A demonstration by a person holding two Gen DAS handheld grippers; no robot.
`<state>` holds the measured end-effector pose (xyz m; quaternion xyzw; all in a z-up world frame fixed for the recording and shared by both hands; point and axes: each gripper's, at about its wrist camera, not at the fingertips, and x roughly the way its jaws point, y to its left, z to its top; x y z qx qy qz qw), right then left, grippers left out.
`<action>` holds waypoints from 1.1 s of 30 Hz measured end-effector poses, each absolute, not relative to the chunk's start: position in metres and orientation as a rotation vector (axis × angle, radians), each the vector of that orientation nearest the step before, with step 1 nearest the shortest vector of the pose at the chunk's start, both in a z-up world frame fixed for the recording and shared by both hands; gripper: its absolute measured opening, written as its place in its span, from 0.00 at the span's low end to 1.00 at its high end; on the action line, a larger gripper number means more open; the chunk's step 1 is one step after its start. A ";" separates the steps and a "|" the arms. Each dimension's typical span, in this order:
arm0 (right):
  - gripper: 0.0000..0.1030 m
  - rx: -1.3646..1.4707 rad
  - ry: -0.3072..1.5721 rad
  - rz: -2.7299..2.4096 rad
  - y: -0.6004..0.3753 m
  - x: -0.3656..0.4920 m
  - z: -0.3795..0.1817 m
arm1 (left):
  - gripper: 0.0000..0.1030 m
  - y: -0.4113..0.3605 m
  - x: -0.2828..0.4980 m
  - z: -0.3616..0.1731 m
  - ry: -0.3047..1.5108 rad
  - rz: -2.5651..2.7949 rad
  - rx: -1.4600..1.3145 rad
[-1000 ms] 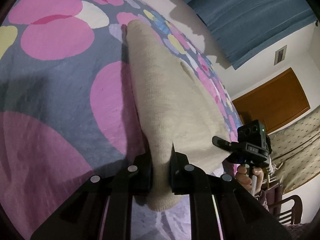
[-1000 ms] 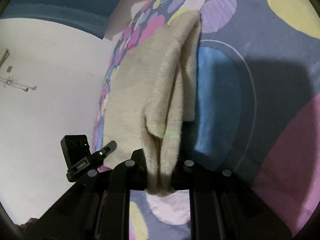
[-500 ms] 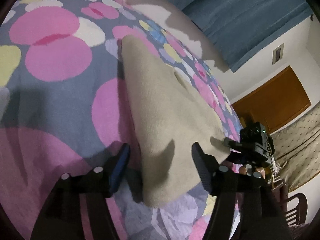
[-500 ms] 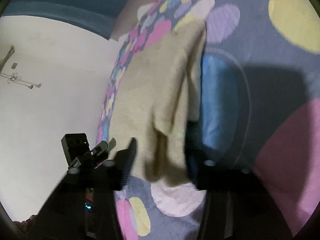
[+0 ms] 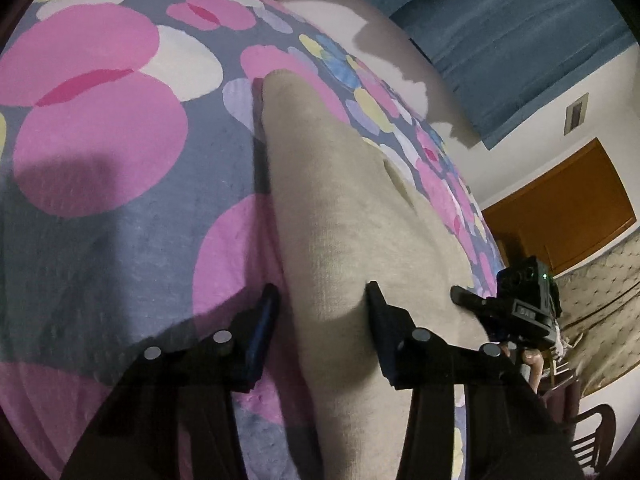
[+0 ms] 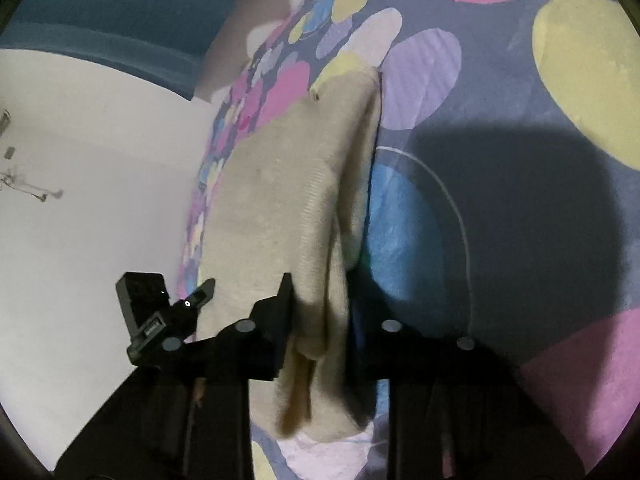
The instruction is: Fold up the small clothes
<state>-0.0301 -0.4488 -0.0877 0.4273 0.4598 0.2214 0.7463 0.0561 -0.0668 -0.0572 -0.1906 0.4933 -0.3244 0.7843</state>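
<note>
A wide bedspread point(image 5: 120, 208) fills most of both views, grey-blue with large pink, yellow, cream and lilac circles. Behind it hangs a blue curtain point(image 5: 500, 40) against a pale wall, and an orange-brown wooden door point(image 5: 568, 204) stands at the right of the left wrist view.

A beige knitted garment point(image 5: 352, 240) lies on the bedspread, stretched long from the near edge away toward the far side, with a fold running along one long edge point(image 6: 352, 184).

The left gripper point(image 5: 322, 312) sits over the near end of the garment. Its jaws have just been closing and now stand partly apart, with the cloth lying between them. A gap shows beside the left finger point(image 5: 264, 332), so the pads do not press on the cloth.

The right gripper point(image 6: 320, 312) sits at the garment's other near corner, over the folded edge. Its jaws have just been closing and are narrow, with the bunched beige cloth squeezed between the two fingers point(image 6: 276, 320).

Each gripper appears in the other's view, the right one point(image 5: 516, 312) held by a hand point(image 5: 532, 360).
</note>
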 end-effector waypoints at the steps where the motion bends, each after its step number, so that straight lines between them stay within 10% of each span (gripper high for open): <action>1: 0.25 0.931 1.003 0.486 -0.449 -0.030 -0.085 | 0.44 -0.066 0.056 -0.055 1.060 -0.706 -0.417; 13: 0.43 1.006 0.966 0.453 -0.467 0.033 -0.088 | 0.54 -0.071 0.098 -0.056 1.060 -0.665 -0.474; 19: 0.19 0.932 1.025 0.403 -0.456 0.062 -0.096 | 0.44 -0.077 0.111 -0.060 1.072 -0.673 -0.463; 28: 0.57 0.961 1.015 0.504 -0.454 -0.018 -0.081 | 0.63 -0.060 0.054 -0.051 1.086 -0.734 -0.468; 33: 0.56 0.844 1.043 0.529 -0.430 -0.063 -0.074 | 0.61 -0.065 0.010 -0.050 1.074 -0.781 -0.382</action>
